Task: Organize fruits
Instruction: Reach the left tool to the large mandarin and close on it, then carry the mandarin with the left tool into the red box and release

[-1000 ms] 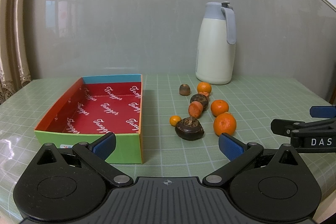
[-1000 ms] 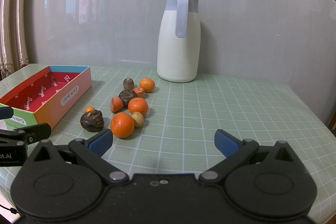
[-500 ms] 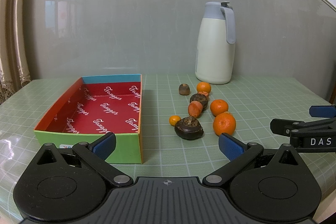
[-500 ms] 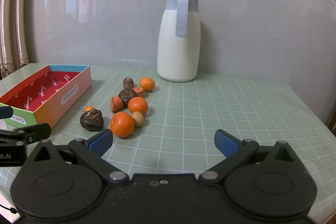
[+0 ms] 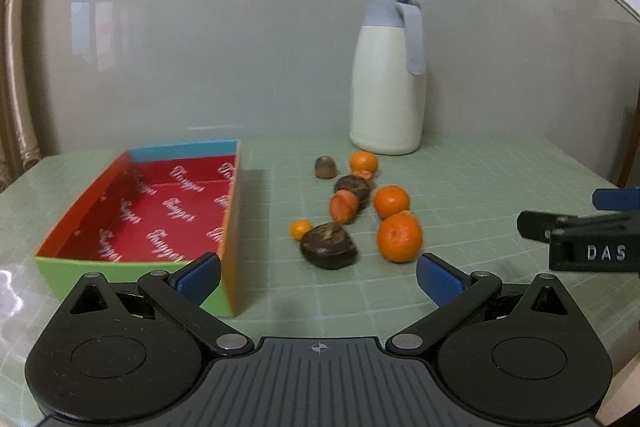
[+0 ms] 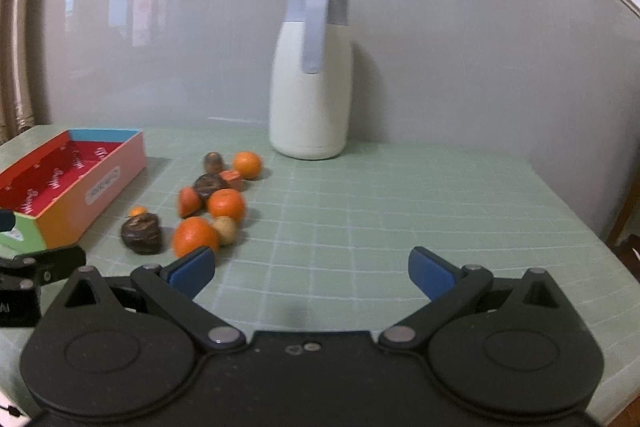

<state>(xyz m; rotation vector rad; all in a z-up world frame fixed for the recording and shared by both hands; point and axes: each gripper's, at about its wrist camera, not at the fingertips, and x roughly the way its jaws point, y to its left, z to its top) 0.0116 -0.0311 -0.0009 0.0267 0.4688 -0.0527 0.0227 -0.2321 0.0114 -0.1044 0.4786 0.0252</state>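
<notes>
Both tongs were spread apart, holding nothing: left gripper (image 5: 318,277) and right gripper (image 6: 312,273) hovered over the table's (image 6: 400,211) near edge. Fruits sat loose mid-table in a cluster: big orange (image 5: 399,237) nearest, dark brown fruit (image 5: 329,245) just beside it, more oranges and small brown ones behind. Open box (image 5: 132,163) with red lining lay toward the left edge, nothing in it. White jug (image 6: 310,75) stood at the back edge.

A loose cluster of fruits lies on the table: the biggest orange (image 5: 399,236) nearest, a dark wrinkled fruit (image 5: 329,245) at its nine o'clock. The open red-lined box (image 5: 136,263) sits farther toward nine o'clock.
</notes>
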